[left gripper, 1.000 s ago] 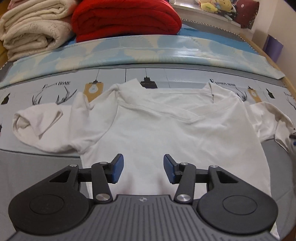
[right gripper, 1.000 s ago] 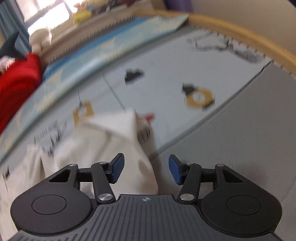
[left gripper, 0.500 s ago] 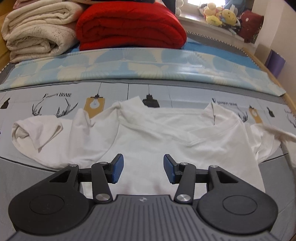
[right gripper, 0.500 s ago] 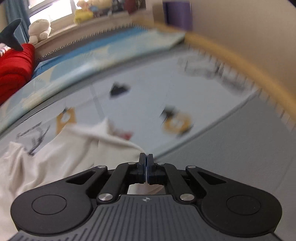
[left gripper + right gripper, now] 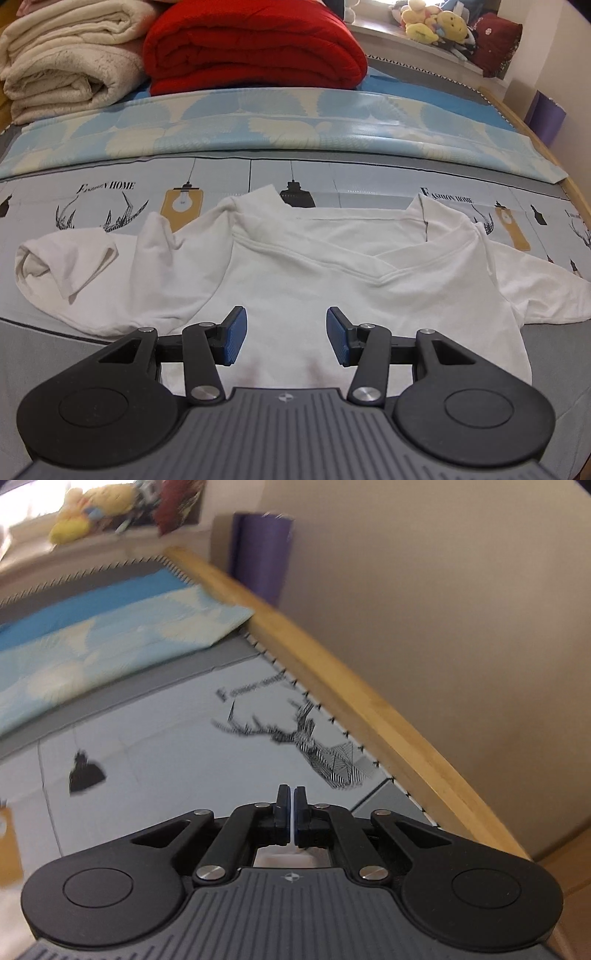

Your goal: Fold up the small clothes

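Both grippers differ: left gripper (image 5: 283,334) hovers spread wide over the white T-shirt (image 5: 332,273); right gripper (image 5: 291,812) pinches a thin white sliver of fabric.

The white T-shirt (image 5: 295,280) is soft matt knit cloth, and the printed sheet (image 5: 332,177) beneath it is smooth with a slight sheen. At 11 o'clock the cream blanket (image 5: 66,62) looks fleecy and rough beside the red blanket (image 5: 251,44), smoother quilted cloth. The left hand-held gripper (image 5: 283,336) is matt black plastic with ribbed blue pads (image 5: 232,336) and shiny metal rivets; the bed rail (image 5: 369,709) is smooth varnished wood.
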Demonstrator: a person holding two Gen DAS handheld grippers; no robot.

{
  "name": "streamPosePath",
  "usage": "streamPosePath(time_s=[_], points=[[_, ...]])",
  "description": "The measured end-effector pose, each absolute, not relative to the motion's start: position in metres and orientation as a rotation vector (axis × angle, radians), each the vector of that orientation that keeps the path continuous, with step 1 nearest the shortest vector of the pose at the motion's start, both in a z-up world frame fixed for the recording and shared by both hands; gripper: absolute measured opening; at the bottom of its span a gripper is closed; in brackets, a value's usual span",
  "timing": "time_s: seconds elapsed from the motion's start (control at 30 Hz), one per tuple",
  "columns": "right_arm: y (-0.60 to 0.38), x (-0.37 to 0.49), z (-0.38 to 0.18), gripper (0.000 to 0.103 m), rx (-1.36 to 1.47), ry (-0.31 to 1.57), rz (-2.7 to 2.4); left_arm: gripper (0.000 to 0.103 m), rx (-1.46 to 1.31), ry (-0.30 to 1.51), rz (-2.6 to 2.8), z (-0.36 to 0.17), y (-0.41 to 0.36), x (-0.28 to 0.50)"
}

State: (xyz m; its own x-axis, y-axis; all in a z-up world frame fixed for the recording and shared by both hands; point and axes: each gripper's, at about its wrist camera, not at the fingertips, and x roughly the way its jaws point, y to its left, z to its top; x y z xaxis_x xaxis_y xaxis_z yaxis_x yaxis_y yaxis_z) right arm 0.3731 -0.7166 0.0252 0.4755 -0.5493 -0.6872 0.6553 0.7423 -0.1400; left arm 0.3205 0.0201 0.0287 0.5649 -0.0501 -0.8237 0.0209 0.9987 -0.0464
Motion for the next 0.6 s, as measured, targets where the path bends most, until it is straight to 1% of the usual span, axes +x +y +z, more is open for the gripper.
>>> streamPosePath(time_s=[0.07,0.1,0.13,0.2,0.27,0.3,0.33,0.6], points=[[-0.717,0.345,0.01,0.016,0.294,0.671,-0.757,0.053,-0.035,0.969,-0.038,0.028,0.021,0.322],[-0.716,0.333,0.0,0.022,0.357,0.644,-0.762,0.053,-0.037,0.971,-0.036,0.027,0.022,0.323],[-0.718,0.317,-0.019,0.025,0.448,0.63,-0.773,0.053,-0.037,0.974,-0.034,0.026,0.023,0.324],[-0.725,0.292,-0.056,0.026,0.656,0.662,-0.835,0.053,-0.033,0.98,-0.033,0.025,0.023,0.327],[-0.733,0.267,-0.093,0.029,0.924,0.661,-0.882,0.053,-0.025,0.98,-0.042,0.024,0.021,0.328],[-0.735,0.261,-0.105,0.029,0.995,0.663,-0.897,0.053,-0.02,0.982,-0.047,0.024,0.019,0.328],[-0.734,0.255,-0.113,0.026,1.024,0.637,-0.909,0.053,-0.016,0.983,-0.052,0.023,0.018,0.328],[-0.728,0.256,-0.109,0.028,0.95,0.605,-1.046,0.053,-0.019,0.985,-0.039,0.021,0.021,0.329]])
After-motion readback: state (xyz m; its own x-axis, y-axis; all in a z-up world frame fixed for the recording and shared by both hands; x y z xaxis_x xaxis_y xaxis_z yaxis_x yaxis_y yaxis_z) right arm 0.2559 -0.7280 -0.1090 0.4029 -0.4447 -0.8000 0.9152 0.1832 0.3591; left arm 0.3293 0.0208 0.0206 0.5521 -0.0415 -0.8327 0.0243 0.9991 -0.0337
